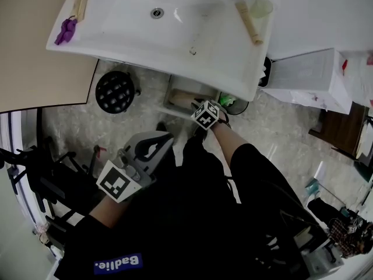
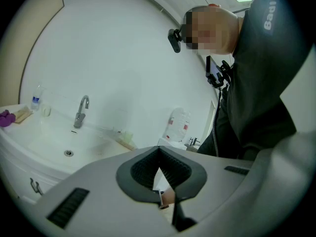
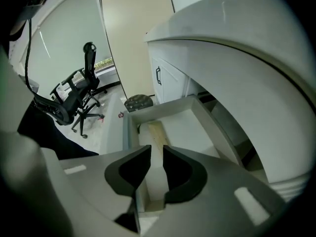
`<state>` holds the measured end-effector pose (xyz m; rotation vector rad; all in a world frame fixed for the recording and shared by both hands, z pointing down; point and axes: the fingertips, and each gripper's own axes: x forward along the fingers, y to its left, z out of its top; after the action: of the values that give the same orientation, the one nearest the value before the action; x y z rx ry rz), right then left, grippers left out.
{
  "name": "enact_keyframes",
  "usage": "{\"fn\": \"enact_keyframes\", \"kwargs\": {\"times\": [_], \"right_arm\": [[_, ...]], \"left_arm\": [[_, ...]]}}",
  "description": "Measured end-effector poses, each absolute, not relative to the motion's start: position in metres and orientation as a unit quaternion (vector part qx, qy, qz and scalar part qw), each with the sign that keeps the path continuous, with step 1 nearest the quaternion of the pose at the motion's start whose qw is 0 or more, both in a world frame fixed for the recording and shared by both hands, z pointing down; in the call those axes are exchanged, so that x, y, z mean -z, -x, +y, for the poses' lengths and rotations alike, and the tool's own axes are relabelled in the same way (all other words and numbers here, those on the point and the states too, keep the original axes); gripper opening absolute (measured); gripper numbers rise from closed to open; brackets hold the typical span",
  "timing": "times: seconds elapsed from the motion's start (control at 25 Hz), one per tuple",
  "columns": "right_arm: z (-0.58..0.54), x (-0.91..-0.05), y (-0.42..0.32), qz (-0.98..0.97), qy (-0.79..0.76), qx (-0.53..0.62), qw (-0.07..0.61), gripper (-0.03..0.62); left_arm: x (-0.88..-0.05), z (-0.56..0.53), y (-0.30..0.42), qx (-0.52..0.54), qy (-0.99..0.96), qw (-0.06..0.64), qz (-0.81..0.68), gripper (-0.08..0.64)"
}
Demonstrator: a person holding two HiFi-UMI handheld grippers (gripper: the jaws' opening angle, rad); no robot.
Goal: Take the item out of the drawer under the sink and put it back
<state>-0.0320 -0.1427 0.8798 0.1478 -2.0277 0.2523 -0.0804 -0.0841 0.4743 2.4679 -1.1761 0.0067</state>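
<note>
Under the white sink (image 1: 175, 63) a white drawer (image 3: 131, 147) stands pulled out. A long tan item (image 3: 155, 132) lies inside it along the left wall, and shows in the head view as the tan item (image 1: 186, 100) below the sink's edge. My right gripper (image 3: 156, 174) hangs over the drawer's near end, jaws a little apart, with only the white of the drawer showing in the gap. Its marker cube (image 1: 205, 114) hides the jaws from above. My left gripper (image 1: 152, 147) is held back near my body, shut and holding nothing, and points up toward the tap (image 2: 81, 110).
A black round stool (image 1: 115, 91) stands on the floor left of the drawer, and a green thing (image 1: 227, 101) lies to its right. A purple object (image 1: 66, 31) rests on the sink's left corner. A white cabinet (image 1: 309, 74) is at the right. An office chair (image 3: 79, 98) stands farther off.
</note>
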Motion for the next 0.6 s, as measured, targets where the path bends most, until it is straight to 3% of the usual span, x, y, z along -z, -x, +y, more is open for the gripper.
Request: {"fn": "enact_keyframes", "kwargs": {"times": [0.6], "right_arm": [[-0.16, -0.948, 0.035, -0.807, -0.027, -0.051, 0.588, 0.132]], "left_arm": [[-0.505, -0.067, 0.098, -0.007, -0.872, 0.225, -0.435, 0.006]]}}
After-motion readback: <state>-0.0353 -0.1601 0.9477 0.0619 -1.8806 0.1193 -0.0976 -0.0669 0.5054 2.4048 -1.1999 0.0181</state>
